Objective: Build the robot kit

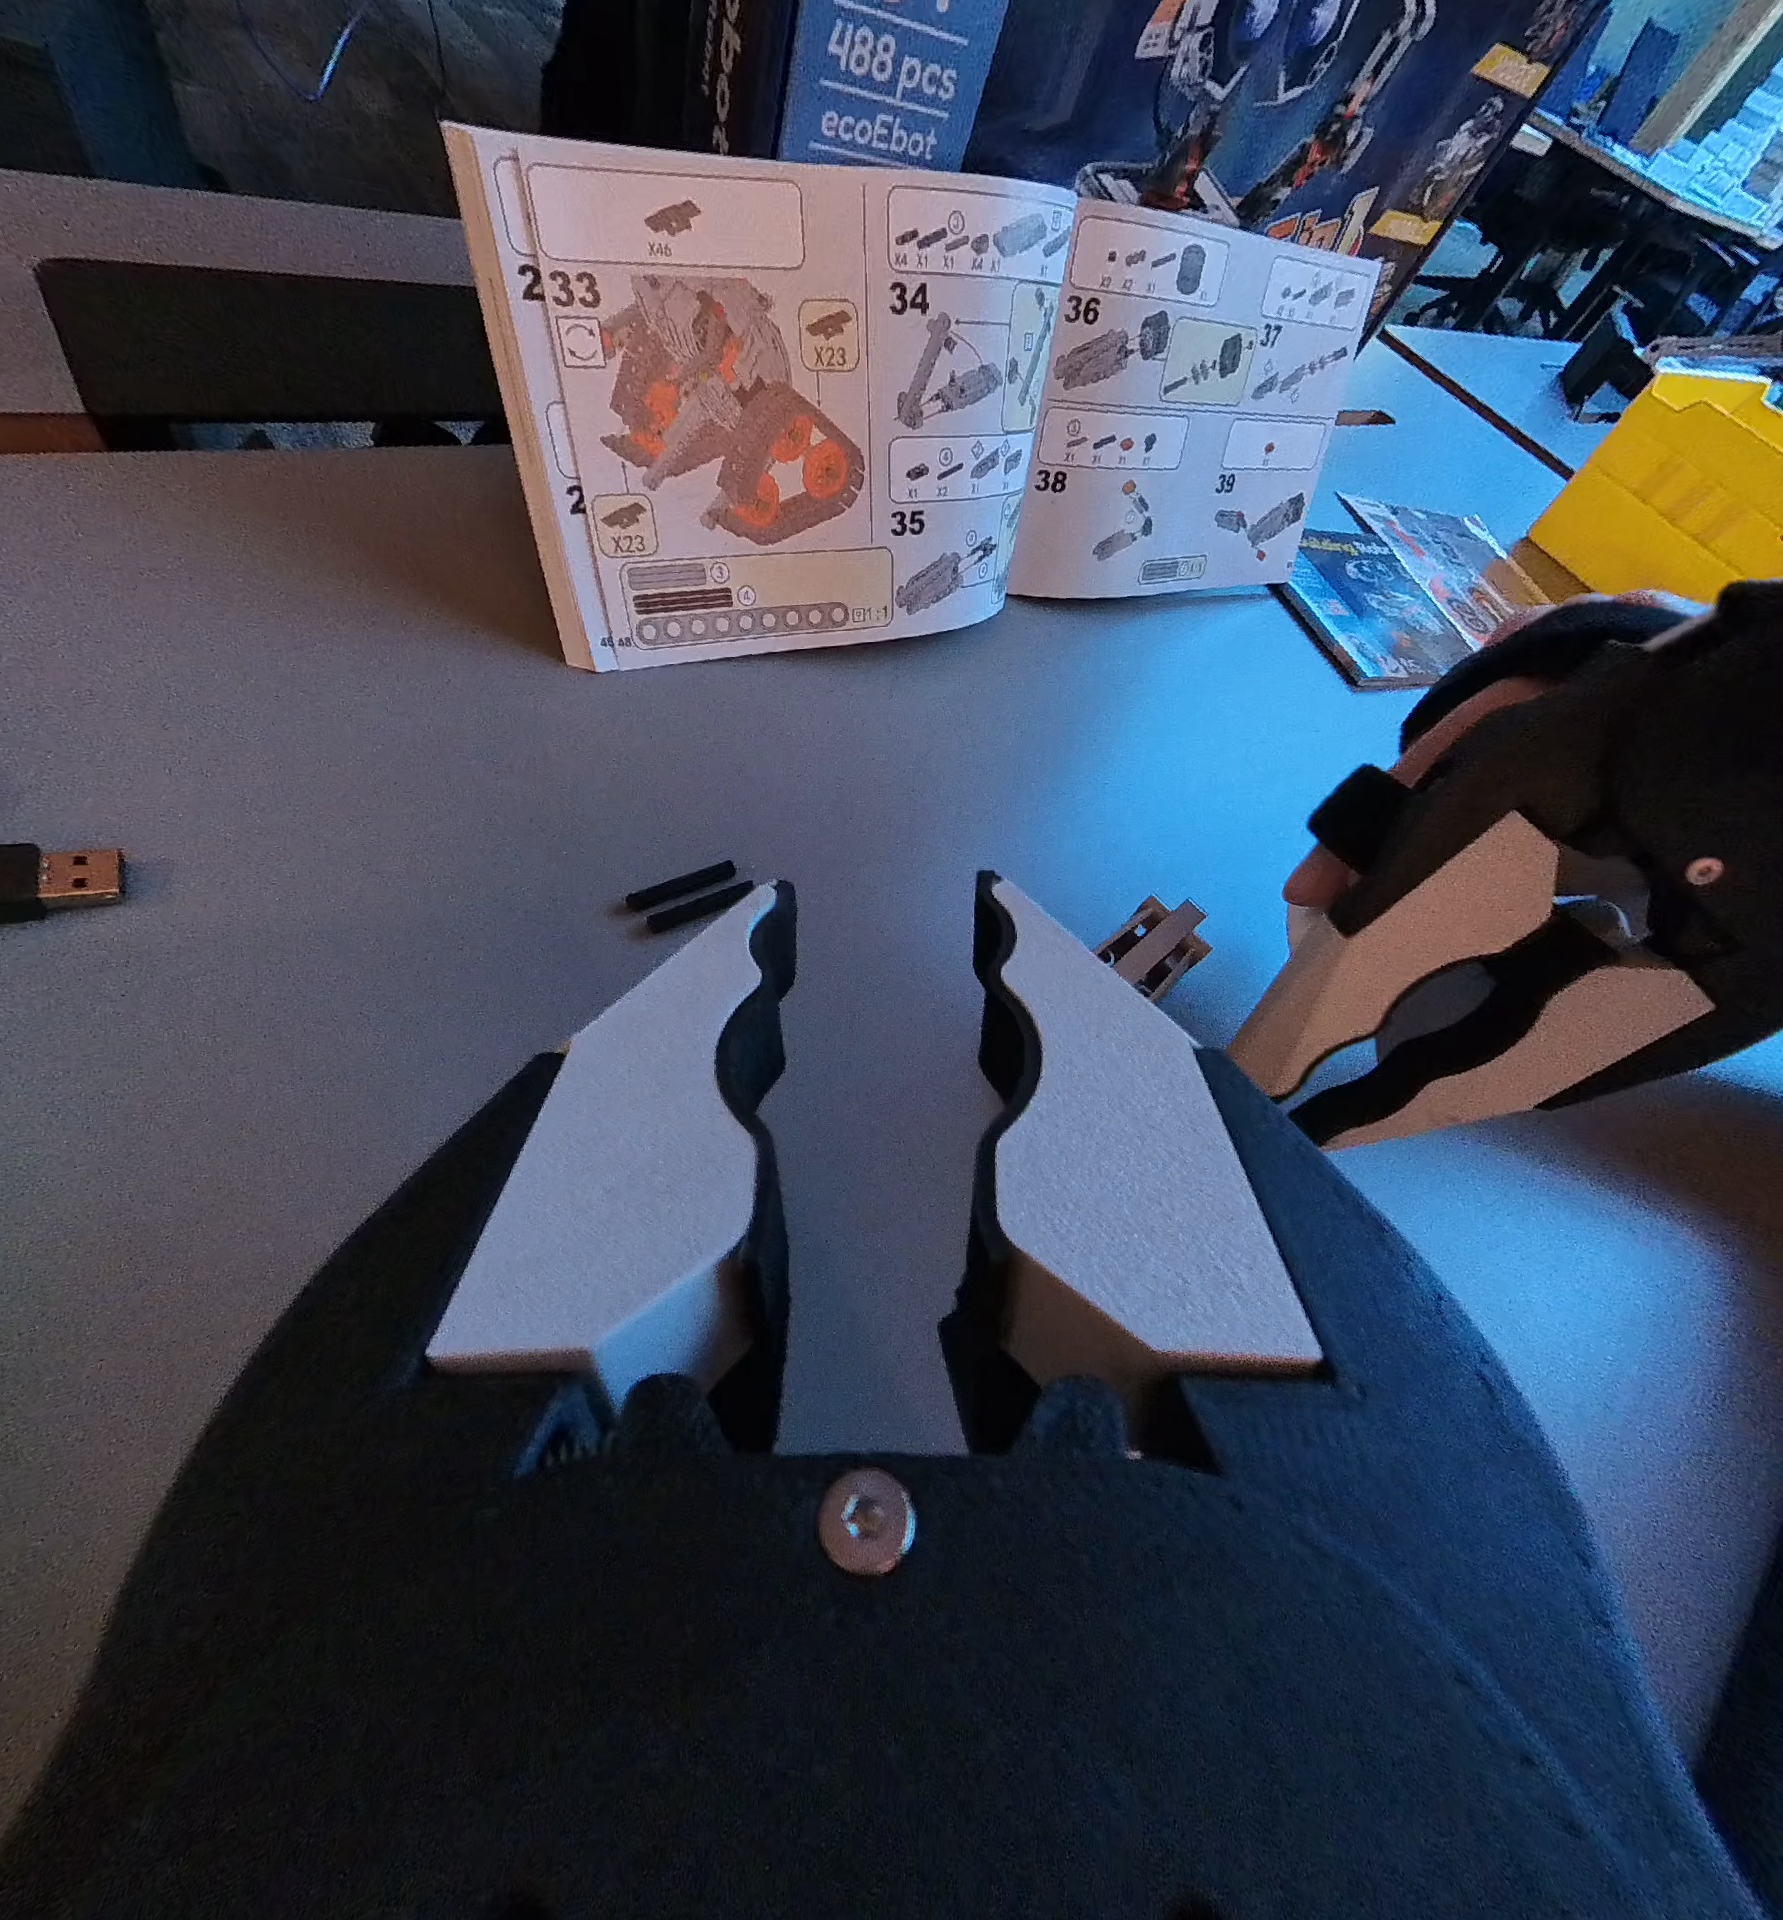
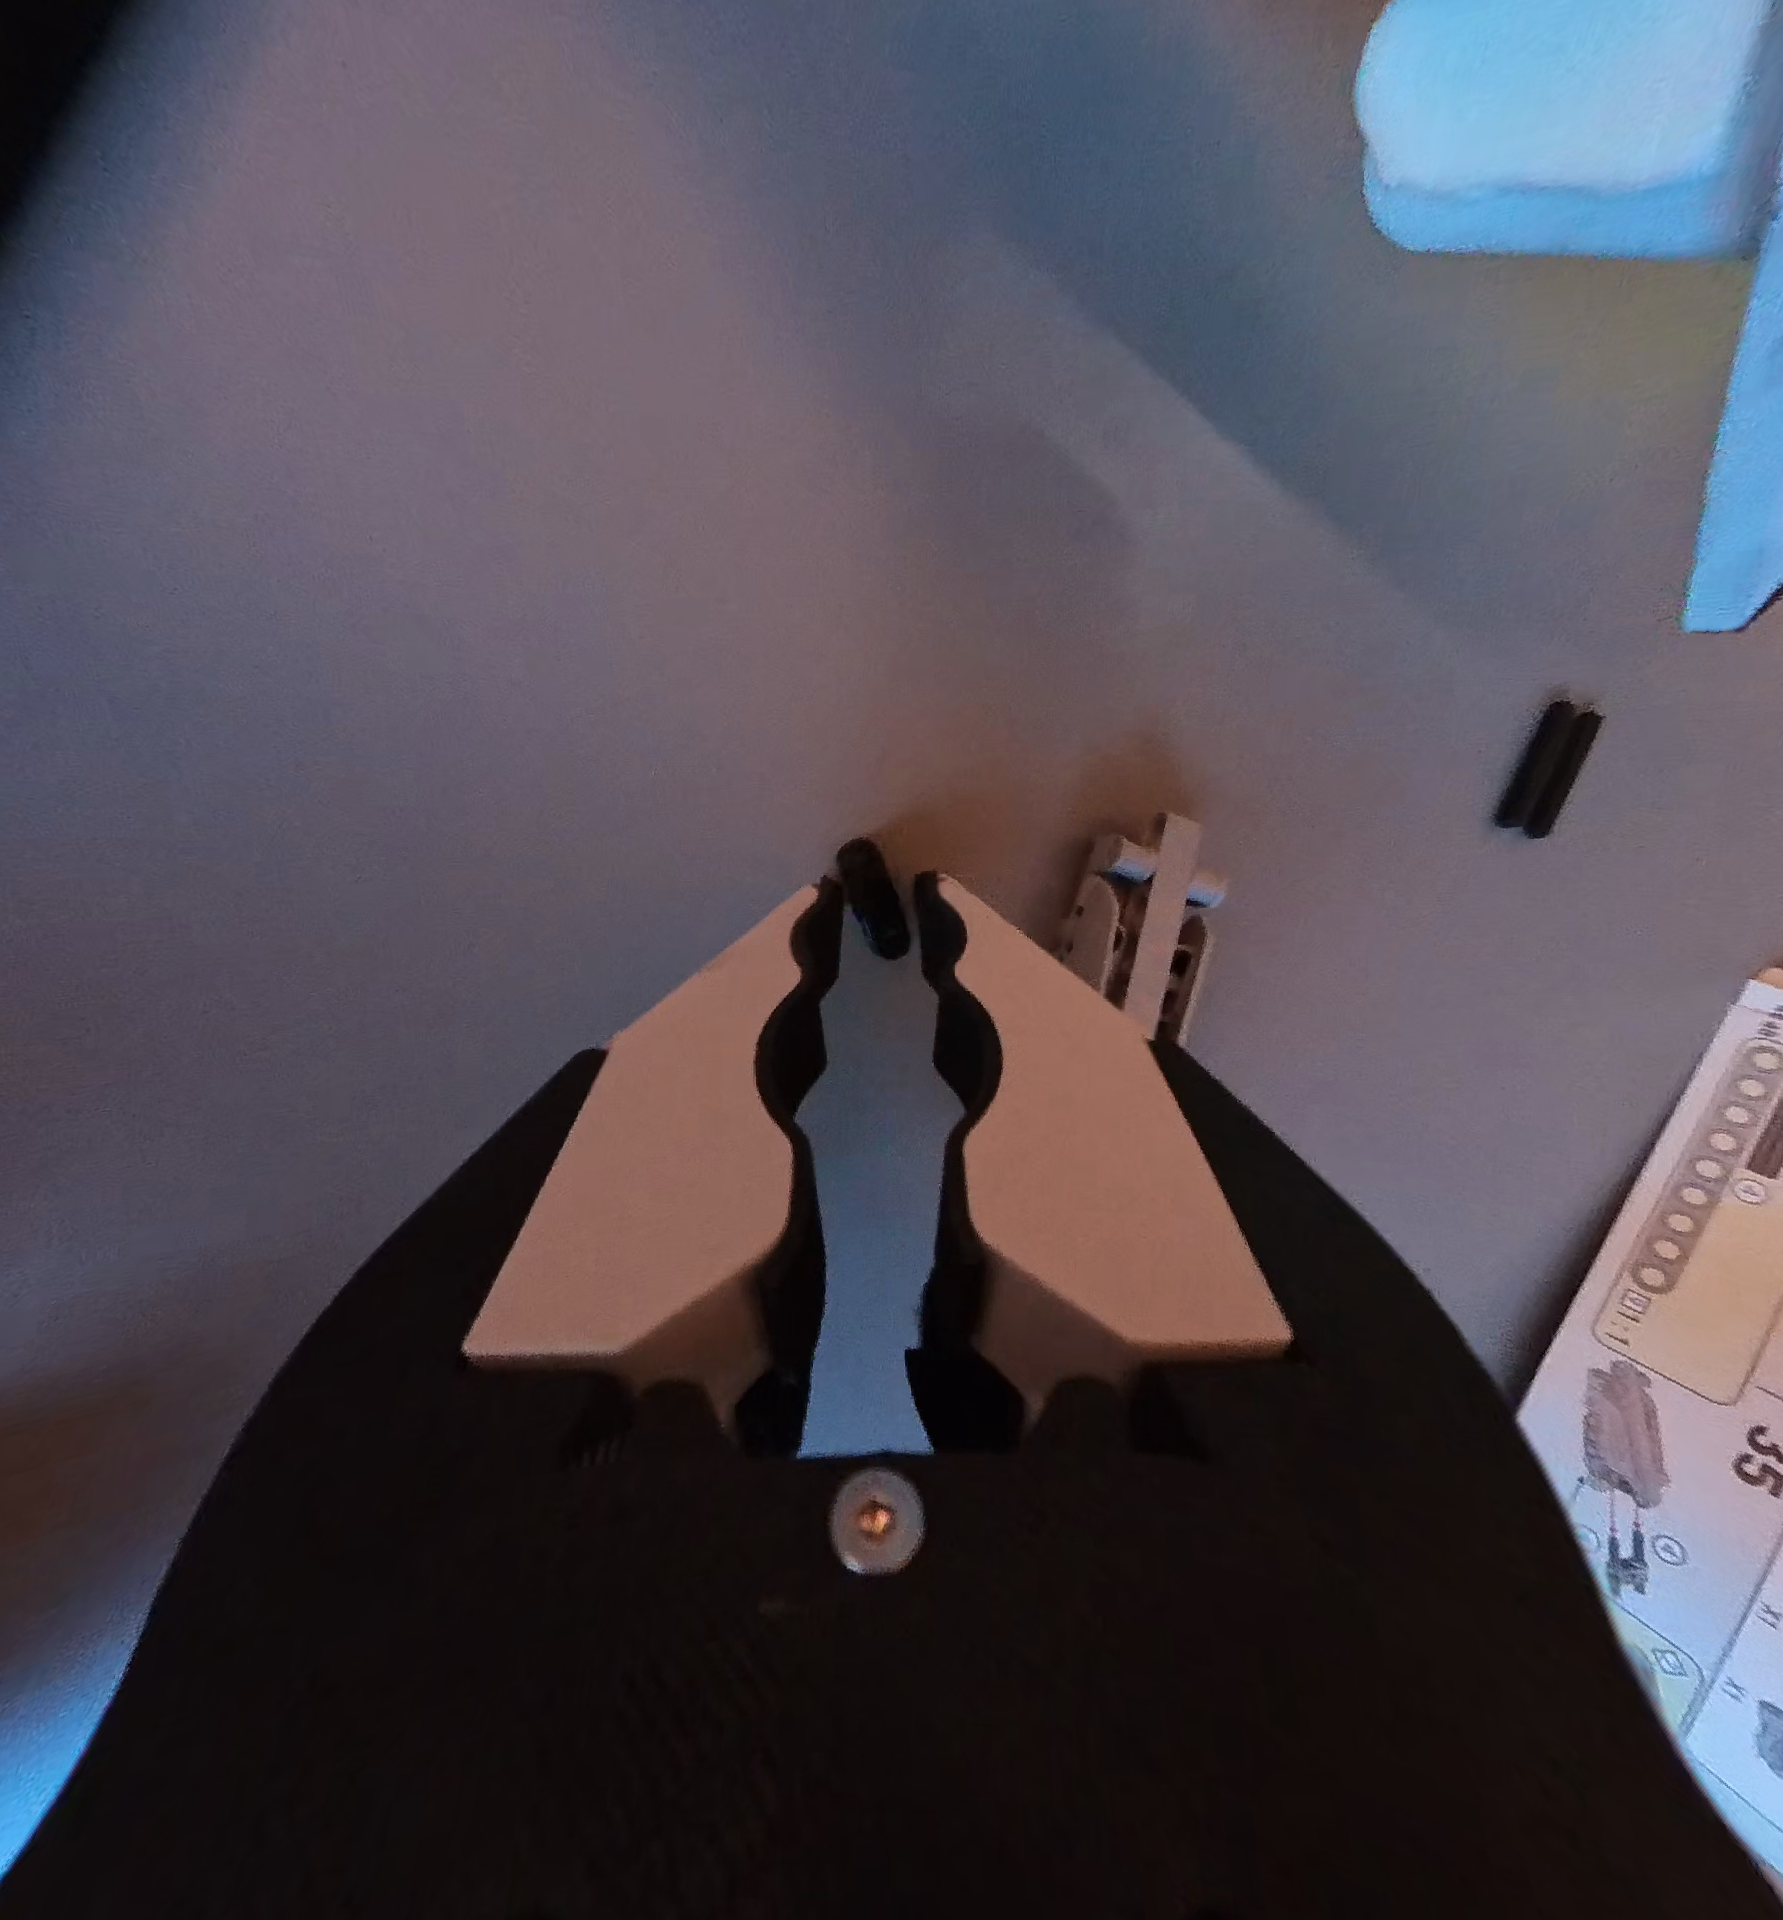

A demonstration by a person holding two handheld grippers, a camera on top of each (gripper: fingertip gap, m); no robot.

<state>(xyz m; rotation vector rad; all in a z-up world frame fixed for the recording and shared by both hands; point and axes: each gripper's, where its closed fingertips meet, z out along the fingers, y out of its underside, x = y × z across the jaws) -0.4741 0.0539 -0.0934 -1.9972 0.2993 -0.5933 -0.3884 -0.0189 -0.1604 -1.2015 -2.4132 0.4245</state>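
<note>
In the left wrist view my left gripper [image 1: 885, 894] is open and empty, low over the grey table [image 1: 347, 727]. Two short black rods [image 1: 689, 894] lie side by side just left of its left fingertip. A small grey brick assembly [image 1: 1152, 945] lies just right of its right finger. My right gripper [image 1: 1276, 1086] comes in from the right, tips down on the table. In the right wrist view my right gripper [image 2: 874, 885] stands narrowly open around a small black pin [image 2: 871, 904] lying between its fingertips. The grey assembly [image 2: 1147, 925] lies just to its right, and the black rods [image 2: 1547, 769] farther right.
An open instruction booklet [image 1: 866, 416] stands upright at the back; its corner shows in the right wrist view [image 2: 1697, 1351]. A USB plug [image 1: 35, 883] lies at the left. A flat leaflet [image 1: 1406, 592] and a yellow box [image 1: 1697, 488] sit back right. Pale blurred shapes [image 2: 1552, 125] fill the top right. The USB plug [image 1: 35, 883] is closer to my left gripper, around 15 cm from its tips; the right tips are 25 cm off.
</note>
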